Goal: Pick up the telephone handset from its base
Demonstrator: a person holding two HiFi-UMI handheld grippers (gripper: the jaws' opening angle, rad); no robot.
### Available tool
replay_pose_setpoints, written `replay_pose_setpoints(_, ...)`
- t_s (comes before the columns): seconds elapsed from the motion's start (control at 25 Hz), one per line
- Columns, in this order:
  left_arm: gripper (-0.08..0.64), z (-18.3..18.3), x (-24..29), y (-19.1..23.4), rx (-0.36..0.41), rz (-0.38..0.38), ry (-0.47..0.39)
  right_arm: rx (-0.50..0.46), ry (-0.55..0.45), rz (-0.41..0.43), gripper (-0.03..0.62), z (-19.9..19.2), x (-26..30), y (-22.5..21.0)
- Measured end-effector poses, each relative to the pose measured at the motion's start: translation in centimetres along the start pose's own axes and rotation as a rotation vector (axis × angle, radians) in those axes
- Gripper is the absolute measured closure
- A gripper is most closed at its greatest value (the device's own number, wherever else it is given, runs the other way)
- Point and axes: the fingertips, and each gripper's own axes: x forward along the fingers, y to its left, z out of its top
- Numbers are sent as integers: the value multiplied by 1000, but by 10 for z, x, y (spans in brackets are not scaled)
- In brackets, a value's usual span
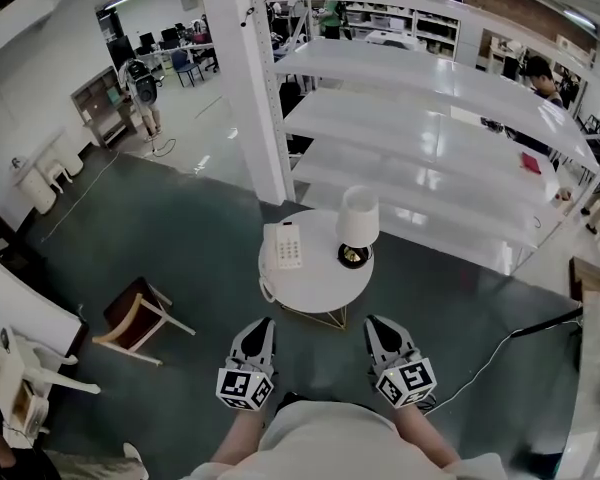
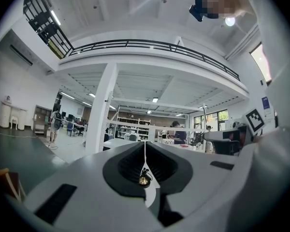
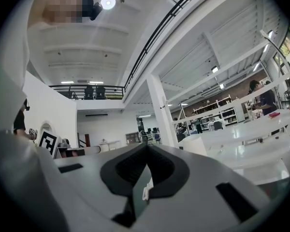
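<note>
A white telephone [image 1: 285,245] lies on the left half of a small round white table [image 1: 315,286], its handset [image 1: 271,247] resting along the left side of the base. A coiled cord [image 1: 267,290] hangs off the table edge. A white-shaded lamp [image 1: 358,224] stands on the table's right half. My left gripper [image 1: 258,330] and right gripper [image 1: 377,328] are both short of the table's near edge, pointing level toward it, shut and empty. In the left gripper view the shut left gripper [image 2: 145,145] shows only a sliver of the brass lamp base [image 2: 144,180]. The right gripper [image 3: 146,148] likewise looks shut.
A wooden chair [image 1: 135,316] lies tipped on the dark floor to the left. A white pillar [image 1: 245,78] and long white shelving [image 1: 430,138] stand behind the table. A cable [image 1: 485,353] runs across the floor at right. People stand far off.
</note>
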Motion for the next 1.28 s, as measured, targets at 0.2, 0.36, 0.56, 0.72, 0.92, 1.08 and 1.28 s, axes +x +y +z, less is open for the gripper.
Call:
replay_pose_setpoints(0.2,537,-2,13,8,2,11,6,0,0,13,584,0,14,-10)
replay_pose_setpoints(0.36,537,-2,26,22,9,14,1,2,0,14,584,-2,35,-16)
replay_pose_setpoints(0.56,537,-2,56,49,13,-2,0,-5,-7,-7,584,-2,70,-26)
replay_pose_setpoints(0.72,537,-2,89,75,8,-29,0,-2,3,-25,584,-6,107,-39)
replay_pose_setpoints(0.92,537,8,129,110,13,-66,6,-11,-15,-61,584,6,157,-49)
replay_pose_setpoints(1.08,537,15,158,139,17,-89,14,-7,-17,-91,584,11,194,-58)
replay_pose_setpoints(1.28,537,17,192,176,26,-117,15,-12,-16,-126,584,8,237,-66)
